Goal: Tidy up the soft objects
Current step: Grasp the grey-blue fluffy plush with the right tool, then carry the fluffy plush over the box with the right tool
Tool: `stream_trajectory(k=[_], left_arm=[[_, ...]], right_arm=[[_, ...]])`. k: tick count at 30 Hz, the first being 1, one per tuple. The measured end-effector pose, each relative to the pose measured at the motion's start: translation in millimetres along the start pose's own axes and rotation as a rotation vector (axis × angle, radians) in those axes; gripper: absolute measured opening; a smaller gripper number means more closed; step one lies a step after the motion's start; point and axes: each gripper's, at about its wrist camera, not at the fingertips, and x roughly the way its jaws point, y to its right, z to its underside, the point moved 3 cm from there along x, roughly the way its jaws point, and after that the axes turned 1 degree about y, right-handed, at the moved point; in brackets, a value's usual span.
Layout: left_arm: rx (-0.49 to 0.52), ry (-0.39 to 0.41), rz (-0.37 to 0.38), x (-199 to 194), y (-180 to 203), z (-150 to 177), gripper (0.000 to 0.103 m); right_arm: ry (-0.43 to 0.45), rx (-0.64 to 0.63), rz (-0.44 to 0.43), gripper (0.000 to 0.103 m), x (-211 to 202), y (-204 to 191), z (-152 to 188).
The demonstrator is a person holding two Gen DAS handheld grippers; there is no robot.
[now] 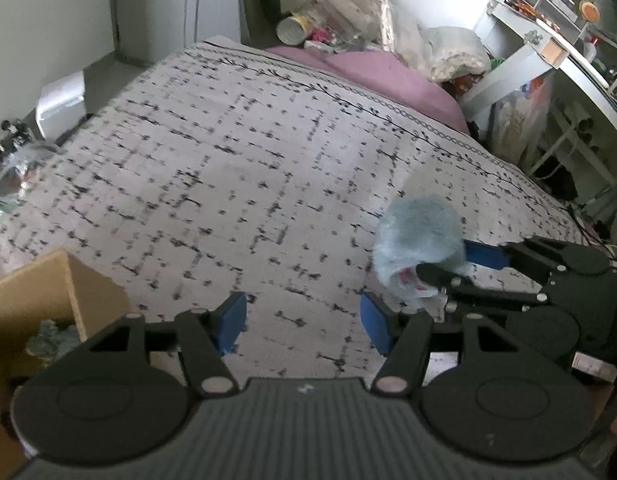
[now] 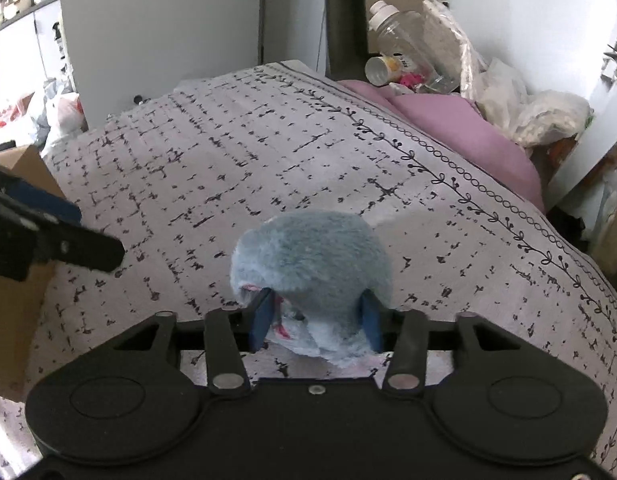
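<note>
A fluffy light-blue plush toy (image 2: 312,256) with a bit of pink at its underside sits low over the patterned bedspread (image 2: 268,160). My right gripper (image 2: 316,322) is shut on it, one blue pad pressed into each side. In the left wrist view the same plush toy (image 1: 420,232) shows at the right, with the right gripper (image 1: 448,266) reaching in from the right edge. My left gripper (image 1: 304,322) is open over the bedspread (image 1: 228,160) with nothing between its pads, just left of the toy. An open cardboard box (image 1: 48,280) at the left holds a grey-green soft item (image 1: 48,336).
A pink pillow (image 1: 388,76) lies at the head of the bed, with bottles, a can and plastic bags (image 1: 328,12) piled behind it. White shelving (image 1: 548,20) stands at the right. The box (image 2: 12,312) borders the bed's left side, beside the left gripper (image 2: 80,228).
</note>
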Motion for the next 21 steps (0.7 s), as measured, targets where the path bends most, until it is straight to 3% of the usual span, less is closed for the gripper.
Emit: stream_trajectory(k=[4,7,16,21], left_arm=[[0.018,-0.01,0.028,10,9,0,0.062],[0.019,-0.014,0.041,16,14,0,0.054],[-0.022,0.012,0.144,7,19,1,0.049],[-0.04,0.032,0.191,0,18,1,0.035]], right_arm=[[-0.003,0.066,-0.033,0.023,-4,11,-1],[-0.01,0.135,-0.075,0.019,-9,18,-1],[-0.042,0.243,-0.19,0.018,-28,10,0],[-0.03,0.256,-0.228,0.017,-41,0,-4]])
